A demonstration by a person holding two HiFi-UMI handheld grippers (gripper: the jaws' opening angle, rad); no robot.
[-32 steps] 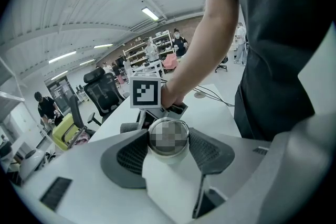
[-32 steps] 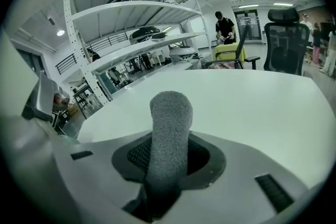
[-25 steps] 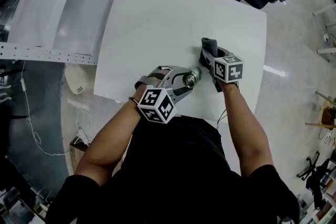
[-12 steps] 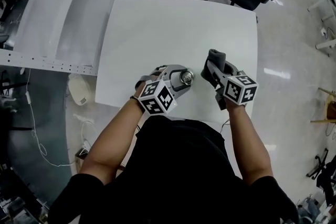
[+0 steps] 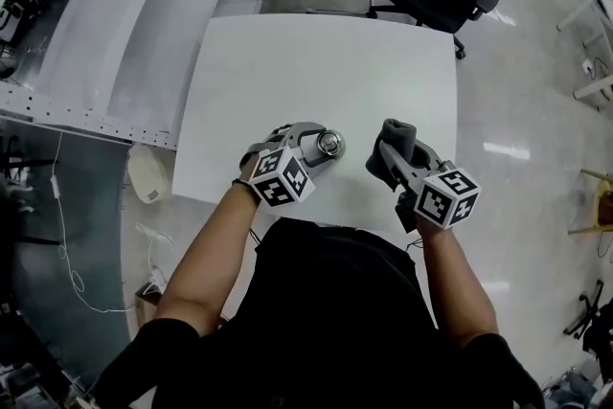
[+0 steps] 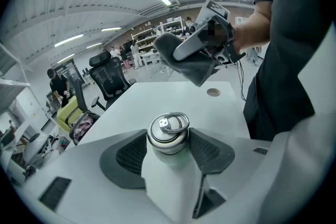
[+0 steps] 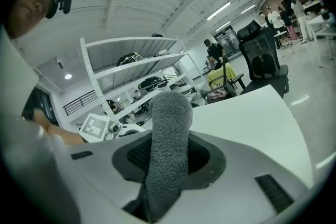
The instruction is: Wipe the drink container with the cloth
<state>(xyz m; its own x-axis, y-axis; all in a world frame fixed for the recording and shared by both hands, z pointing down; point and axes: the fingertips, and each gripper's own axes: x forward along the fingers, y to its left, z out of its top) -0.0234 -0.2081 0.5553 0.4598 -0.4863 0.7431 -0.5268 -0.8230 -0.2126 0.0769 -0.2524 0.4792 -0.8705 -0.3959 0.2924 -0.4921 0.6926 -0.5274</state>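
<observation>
The white drink bottle point(image 6: 168, 170), capped with a ringed metal lid, sat pinched between the padded jaws of the left tongs point(image 6: 168, 148), over the near edge of the table point(image 5: 287, 62). Whether its base rested there I could not tell. Just beside it, but not touching, the right tongs point(image 7: 170, 157) were clamped on a grey fleece cloth point(image 7: 167, 123) that stuck up past the jaws. A hard wiping push, I judged, could twist the smooth bottle in its grip near the cap. It could also drag the cloth out of the jaws.
</observation>
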